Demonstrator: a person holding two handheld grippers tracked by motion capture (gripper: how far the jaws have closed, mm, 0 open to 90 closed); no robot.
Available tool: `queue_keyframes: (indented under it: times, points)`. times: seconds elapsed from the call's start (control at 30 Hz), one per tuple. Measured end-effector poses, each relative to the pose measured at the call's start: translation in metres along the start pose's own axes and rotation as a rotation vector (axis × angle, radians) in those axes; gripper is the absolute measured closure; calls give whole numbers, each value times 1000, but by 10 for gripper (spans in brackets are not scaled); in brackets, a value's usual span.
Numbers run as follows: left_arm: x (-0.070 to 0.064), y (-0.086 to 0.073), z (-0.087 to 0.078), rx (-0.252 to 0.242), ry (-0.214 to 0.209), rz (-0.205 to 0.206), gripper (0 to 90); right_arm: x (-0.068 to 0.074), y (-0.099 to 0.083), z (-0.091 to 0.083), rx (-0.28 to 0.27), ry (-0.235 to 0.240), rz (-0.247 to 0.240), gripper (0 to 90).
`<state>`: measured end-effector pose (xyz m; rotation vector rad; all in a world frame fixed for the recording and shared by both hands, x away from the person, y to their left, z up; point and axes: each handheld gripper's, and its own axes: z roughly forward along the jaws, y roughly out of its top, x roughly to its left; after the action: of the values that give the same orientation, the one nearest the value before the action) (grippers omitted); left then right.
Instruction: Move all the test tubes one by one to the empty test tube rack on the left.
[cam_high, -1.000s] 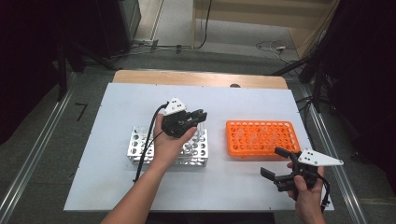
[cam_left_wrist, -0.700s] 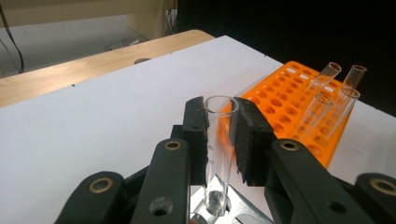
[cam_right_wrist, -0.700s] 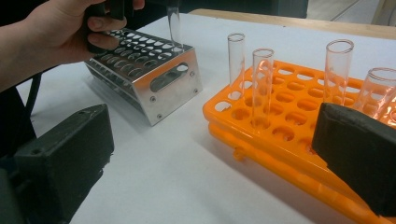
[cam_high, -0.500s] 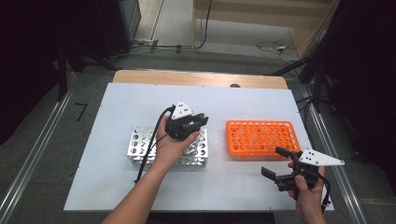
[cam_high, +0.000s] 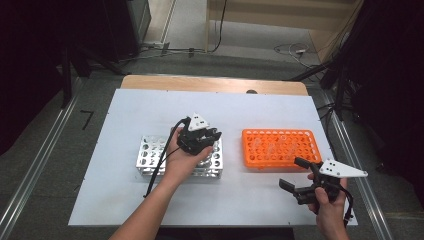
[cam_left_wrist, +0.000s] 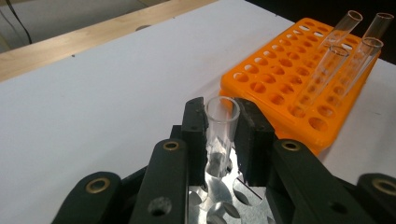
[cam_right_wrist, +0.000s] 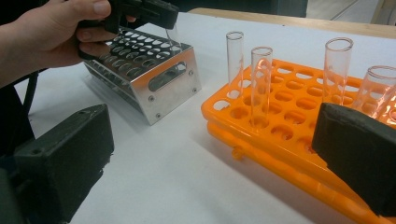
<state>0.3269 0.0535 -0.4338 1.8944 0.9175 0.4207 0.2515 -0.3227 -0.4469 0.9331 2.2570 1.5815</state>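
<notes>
Left gripper sits near table centre, forearm coming up from 6 o'clock, jaws pointing to 3 o'clock — closed tight. Right gripper hovers low at 4 o'clock — jaws spread wide, pointing to 9 o'clock, held from below.

A clear glass test tube is standing upright, open mouth up, its lower end sitting in the metal rack.

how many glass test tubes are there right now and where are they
5. Four stand in the orange rack. One test tube sits between the left tool's jaws over the metal rack. Others may be hidden.
</notes>
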Motion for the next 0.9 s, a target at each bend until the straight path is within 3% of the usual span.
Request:
queue_keyframes:
  times: [0.1,0.27,0.57,0.9]
  points:
    - [1,0,-1,9,-3,-15,686,-1,0,1,2,-1,2,0]
    - [1,1,-5,-20,-12,-36,521,-1,0,2,8,-7,1,0]
    - [-2,-2,-33,-85,-38,-68,174,-5,2,2,6,-28,4,0]
    - [-10,-19,-66,-116,-66,-78,13,-18,6,5,11,-89,12,0]
